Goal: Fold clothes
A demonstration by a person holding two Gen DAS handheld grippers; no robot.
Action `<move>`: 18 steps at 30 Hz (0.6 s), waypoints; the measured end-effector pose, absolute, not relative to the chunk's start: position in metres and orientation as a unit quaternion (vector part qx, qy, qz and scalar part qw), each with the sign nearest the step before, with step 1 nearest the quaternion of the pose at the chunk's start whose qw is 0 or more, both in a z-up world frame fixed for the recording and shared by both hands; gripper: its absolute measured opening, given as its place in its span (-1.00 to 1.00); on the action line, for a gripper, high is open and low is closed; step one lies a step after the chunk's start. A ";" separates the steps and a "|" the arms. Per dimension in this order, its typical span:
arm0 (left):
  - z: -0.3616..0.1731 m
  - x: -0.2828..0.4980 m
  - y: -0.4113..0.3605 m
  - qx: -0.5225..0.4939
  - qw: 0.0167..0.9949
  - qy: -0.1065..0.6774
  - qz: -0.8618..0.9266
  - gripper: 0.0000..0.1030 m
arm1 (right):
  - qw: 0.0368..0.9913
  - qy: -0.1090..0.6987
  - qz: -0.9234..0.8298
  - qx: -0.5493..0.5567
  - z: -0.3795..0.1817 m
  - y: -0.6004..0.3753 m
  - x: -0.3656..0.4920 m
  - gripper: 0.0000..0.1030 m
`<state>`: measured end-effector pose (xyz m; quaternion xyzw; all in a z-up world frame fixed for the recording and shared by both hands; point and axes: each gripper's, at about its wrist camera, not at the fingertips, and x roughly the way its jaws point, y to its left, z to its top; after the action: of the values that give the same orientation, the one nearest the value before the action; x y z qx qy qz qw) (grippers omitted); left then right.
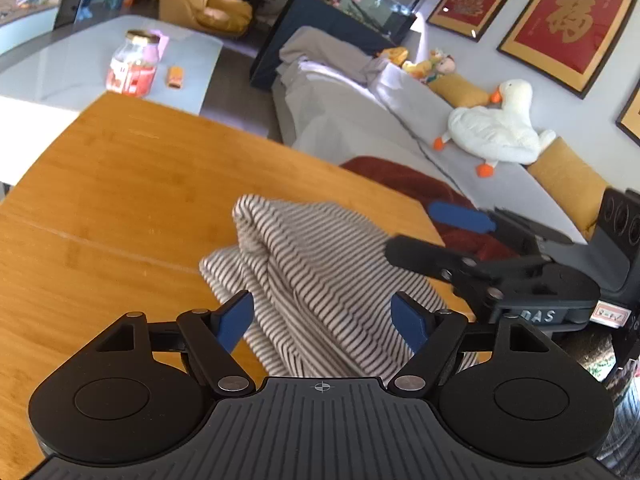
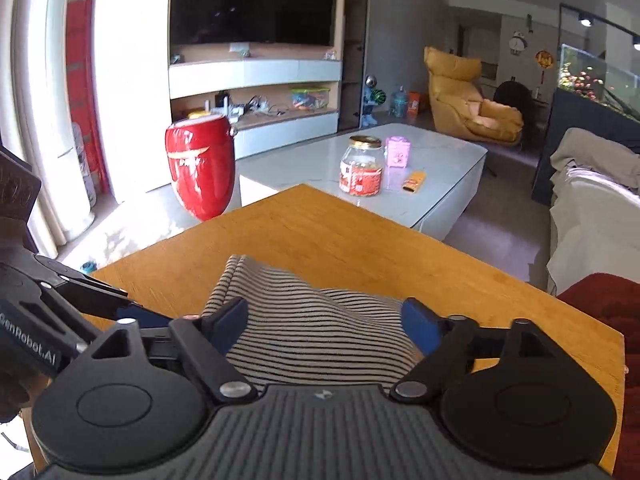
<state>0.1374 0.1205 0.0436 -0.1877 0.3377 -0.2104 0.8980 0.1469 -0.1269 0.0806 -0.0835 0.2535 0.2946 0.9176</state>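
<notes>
1. On the wooden table (image 1: 120,184) lies the striped garment (image 1: 312,264), bunched in a heap
2. The left gripper (image 1: 324,320) is released, jaws apart over the cloth
3. The right gripper (image 2: 320,320) is released too

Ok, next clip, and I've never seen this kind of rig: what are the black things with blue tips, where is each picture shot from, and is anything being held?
No robot here: a person carries two handheld black grippers with blue pads. Each picture comes from a fisheye camera mounted on one gripper, looking forward along its fingers.

In the left wrist view, the left gripper fills the bottom, and the right gripper reaches in from the right. The right wrist view shows the right gripper, with part of the left one at the left edge.

On the orange-brown wooden table lies a rumpled black-and-white striped garment, only loosely gathered, not yet neatly folded. Both grippers stand open with the cloth between their pads but not pinched, so nothing appears held. Behind are a pale coffee table with a glass jar and a sofa.
</notes>
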 end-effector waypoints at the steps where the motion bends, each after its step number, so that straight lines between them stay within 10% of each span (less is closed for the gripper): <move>1: 0.050 0.139 0.120 -0.185 0.901 0.326 -0.217 0.47 | 0.924 0.248 0.284 -0.070 0.082 -0.137 0.145 1.00; 11: 0.041 0.185 0.106 -0.203 0.894 0.356 -0.181 0.28 | 0.932 0.242 0.247 0.108 0.048 -0.204 0.114 1.00; 18: 0.050 0.161 0.113 -0.217 0.912 0.317 -0.146 0.60 | 0.924 0.260 0.269 0.073 0.021 -0.169 0.105 1.00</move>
<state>0.1614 0.1132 0.0498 -0.2174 0.3171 -0.1461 0.9115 0.1053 -0.1688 0.0212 0.0726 0.2598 0.2694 0.9245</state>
